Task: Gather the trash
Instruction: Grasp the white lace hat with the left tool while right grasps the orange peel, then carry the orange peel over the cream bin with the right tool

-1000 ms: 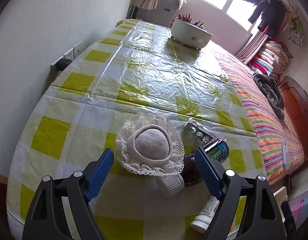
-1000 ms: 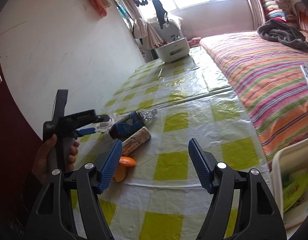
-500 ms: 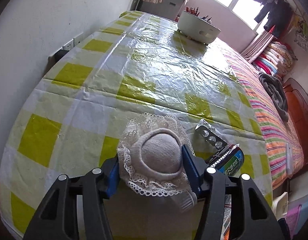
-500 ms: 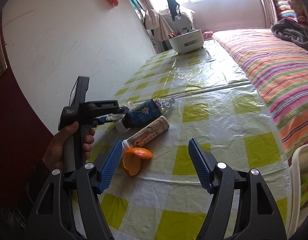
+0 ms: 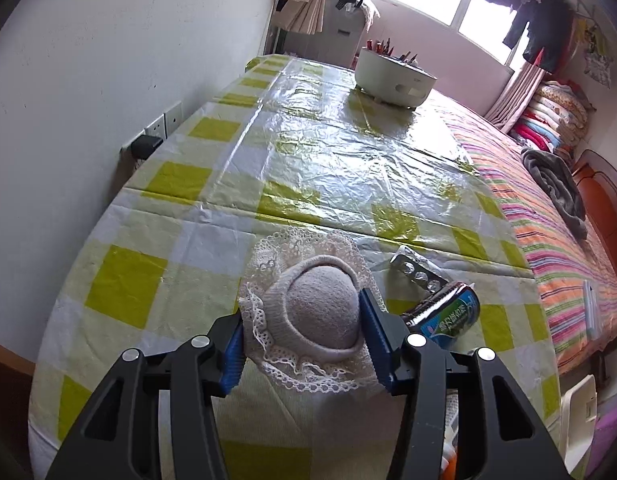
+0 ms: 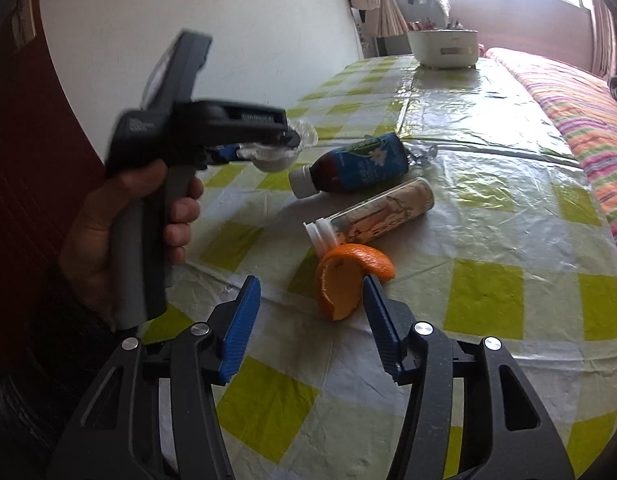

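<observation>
My left gripper (image 5: pixel 302 336) is shut on a white lace-trimmed cloth cap (image 5: pixel 316 316) and holds it above the checked table; it also shows in the right wrist view (image 6: pixel 276 148). My right gripper (image 6: pixel 310 320) is open and empty, low over the table, with an orange peel (image 6: pixel 344 280) just ahead beside its right finger. A dark drink bottle with a blue label (image 6: pixel 356 168) and a clear tube-shaped bottle (image 6: pixel 380 216) lie on their sides behind the peel. A silver blister pack (image 5: pixel 416 272) lies beside the blue-label bottle (image 5: pixel 448 312).
The table has a yellow-and-white checked plastic cloth (image 5: pixel 308 152) and stands against a white wall. A white pot (image 5: pixel 392 76) stands at the far end. A striped bed (image 5: pixel 556 240) runs along the right. A white bin (image 5: pixel 580 412) stands below the table's right edge.
My left gripper closed on the lace cap and lifted it off the table. My right gripper moved down and left toward the orange peel and narrowed a little.
</observation>
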